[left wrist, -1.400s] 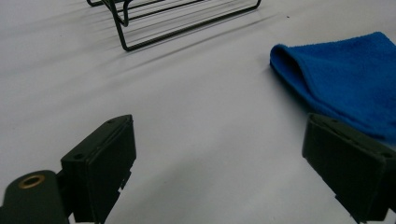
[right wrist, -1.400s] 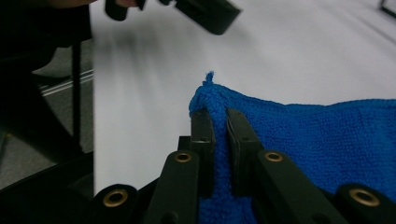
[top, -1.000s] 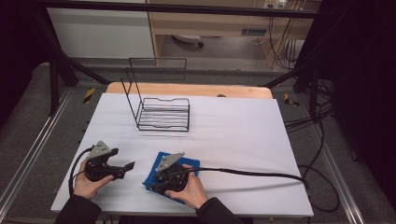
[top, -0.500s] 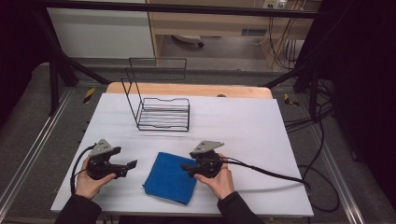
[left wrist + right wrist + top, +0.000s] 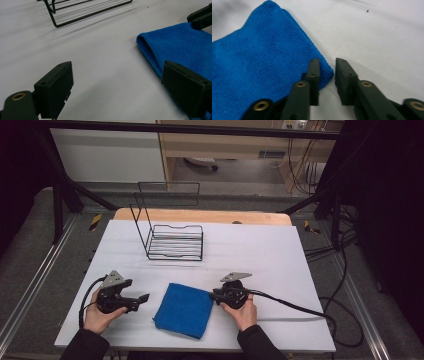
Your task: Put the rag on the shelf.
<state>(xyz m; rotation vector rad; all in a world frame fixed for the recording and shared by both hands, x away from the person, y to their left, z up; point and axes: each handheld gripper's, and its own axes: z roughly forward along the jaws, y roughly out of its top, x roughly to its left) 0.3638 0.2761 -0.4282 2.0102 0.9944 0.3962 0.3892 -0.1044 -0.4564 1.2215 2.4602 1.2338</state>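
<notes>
No legible text, label, brand, number or sign anywhere; nothing readable on any surface

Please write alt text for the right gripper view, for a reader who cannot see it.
The right gripper has its two black jaws slightly apart at the corner of a folded blue cloth, one jaw over the cloth's edge, on a white table.

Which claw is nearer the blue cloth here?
Right. The right claw sits at the blue cloth's corner, one jaw over its edge. The left claw rests a short gap off its left side, jaws wide.
</notes>
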